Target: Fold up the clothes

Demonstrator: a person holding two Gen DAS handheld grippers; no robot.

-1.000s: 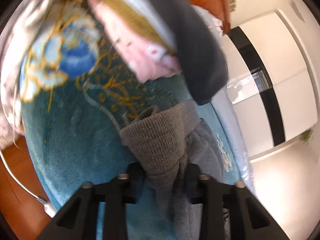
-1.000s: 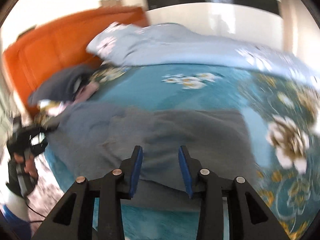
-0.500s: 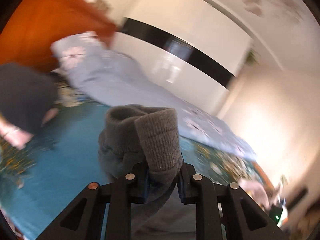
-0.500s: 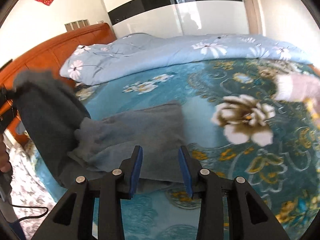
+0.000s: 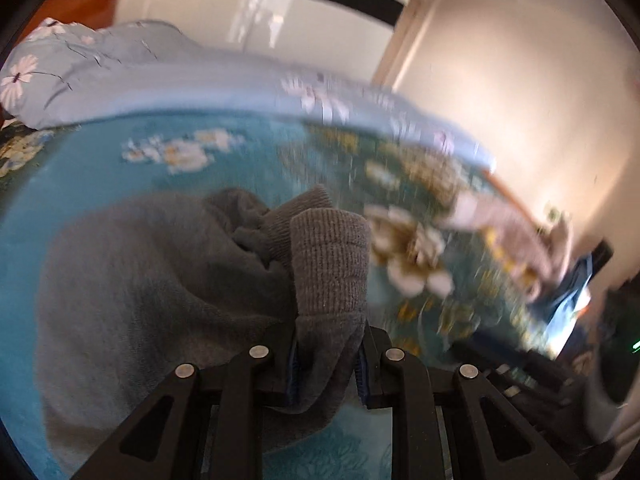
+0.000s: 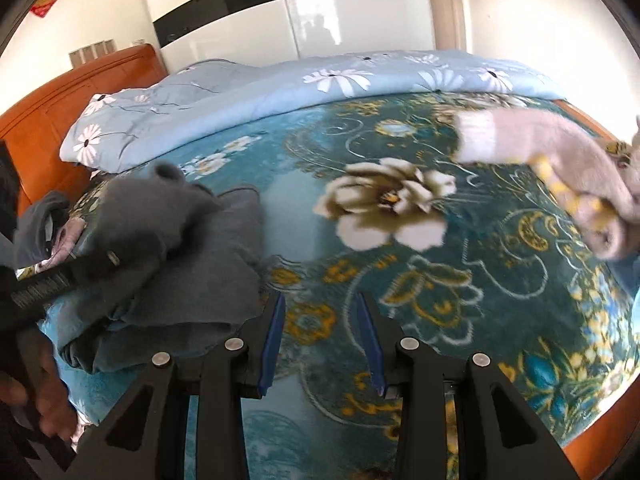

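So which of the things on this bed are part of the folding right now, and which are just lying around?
In the job:
- grey sweater, ribbed cuff clamped in the left gripper
- right gripper, open and empty above the teal blanket

Lying about:
- pink garment
- light blue flowered duvet
- orange headboard

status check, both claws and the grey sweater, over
Left claw shut on grey sweater at its ribbed cuff. Right claw open, empty, over teal floral blanket. Sweater bunched at bed's left; pink garment lies far right, apart.
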